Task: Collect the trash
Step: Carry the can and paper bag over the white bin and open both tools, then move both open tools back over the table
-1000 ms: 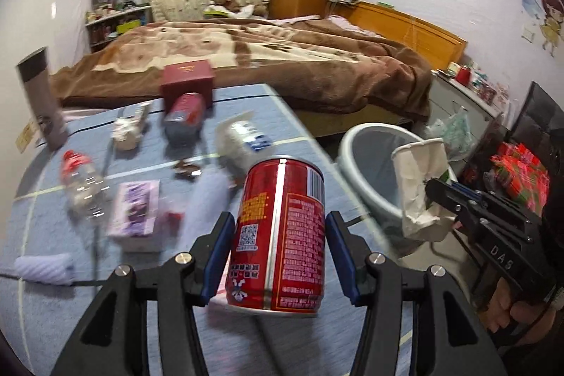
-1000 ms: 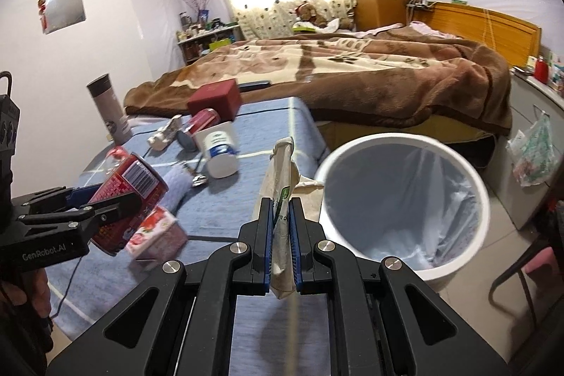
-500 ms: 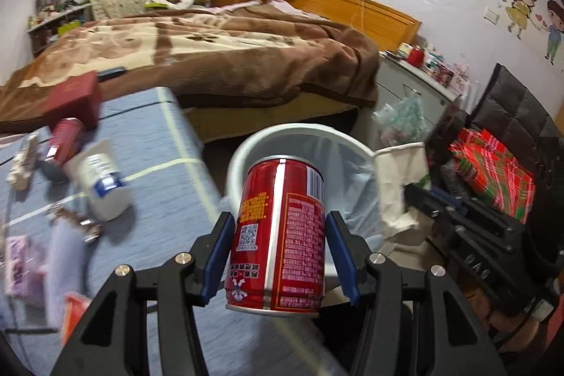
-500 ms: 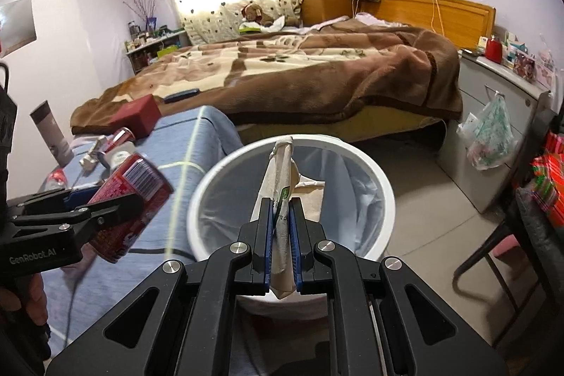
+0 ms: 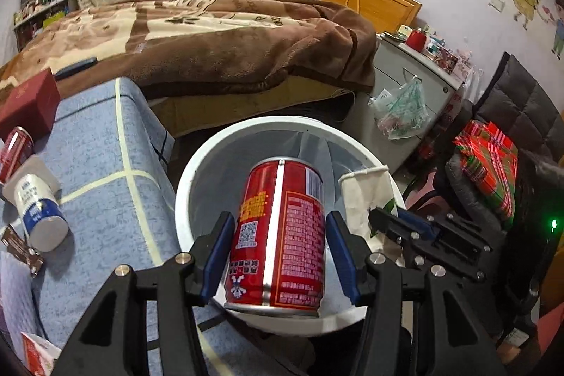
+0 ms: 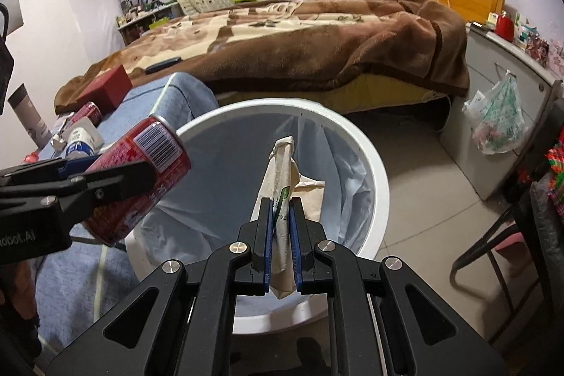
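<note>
Left wrist view: the left tongs clamp a red can upright over the white trash bin; the right tongs pinch a flattened paper cup above that bin's mouth, both loads directly overhead.

"obot.AI" on the left claw body

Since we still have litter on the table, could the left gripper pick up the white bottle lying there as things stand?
Probably not yet: the left gripper is closed on a red can over the bin, so it seems full. The white bottle itself lies uncovered on the table.
</note>
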A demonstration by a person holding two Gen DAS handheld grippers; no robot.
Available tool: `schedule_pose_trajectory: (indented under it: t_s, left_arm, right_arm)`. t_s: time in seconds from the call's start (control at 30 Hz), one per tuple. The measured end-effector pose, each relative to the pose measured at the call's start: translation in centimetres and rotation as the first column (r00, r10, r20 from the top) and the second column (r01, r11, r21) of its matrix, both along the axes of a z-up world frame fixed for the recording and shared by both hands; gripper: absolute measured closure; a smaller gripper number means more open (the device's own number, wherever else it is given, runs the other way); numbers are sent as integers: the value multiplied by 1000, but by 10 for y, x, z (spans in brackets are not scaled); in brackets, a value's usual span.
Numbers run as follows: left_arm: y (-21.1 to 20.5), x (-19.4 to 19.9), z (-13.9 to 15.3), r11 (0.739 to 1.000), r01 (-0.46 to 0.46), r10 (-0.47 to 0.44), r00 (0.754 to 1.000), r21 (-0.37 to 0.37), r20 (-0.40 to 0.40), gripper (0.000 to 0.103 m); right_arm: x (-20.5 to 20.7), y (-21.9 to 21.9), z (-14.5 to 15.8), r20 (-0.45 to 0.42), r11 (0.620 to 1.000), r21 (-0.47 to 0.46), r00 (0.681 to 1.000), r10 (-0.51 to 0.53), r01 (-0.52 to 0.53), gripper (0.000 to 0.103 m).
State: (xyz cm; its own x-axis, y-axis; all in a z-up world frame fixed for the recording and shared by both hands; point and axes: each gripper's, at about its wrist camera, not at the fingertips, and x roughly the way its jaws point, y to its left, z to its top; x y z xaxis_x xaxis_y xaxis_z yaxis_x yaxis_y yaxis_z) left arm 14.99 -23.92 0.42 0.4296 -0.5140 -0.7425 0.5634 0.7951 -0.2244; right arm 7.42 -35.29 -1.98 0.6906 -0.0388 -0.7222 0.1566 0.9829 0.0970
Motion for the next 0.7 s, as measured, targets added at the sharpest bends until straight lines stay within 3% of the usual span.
schedule_pose_trajectory:
  t_s: [0.1, 0.17, 0.3, 0.7]
  left_arm:
    - [1, 1, -3, 1000, 6, -7, 1000, -13, -20, 36]
    - [3, 0, -2, 1000, 5, -5, 1000, -20, -8, 34]
    - [13, -3, 3, 999, -13, 13, 1000, -29, 3, 31]
    - [83, -32, 23, 993, -115, 117, 991, -41, 70, 31]
  right_arm:
    - [-3, 2, 2, 15, 1000, -23, 1000, 11, -11, 90]
    - [-6, 0, 2, 23, 999, -39, 1000, 0, 1, 84]
    - [-11, -3, 2, 29, 1000, -19, 999, -13, 14, 65]
    - [-30, 25, 18, 101, 1000, 15, 995, -5, 3, 64]
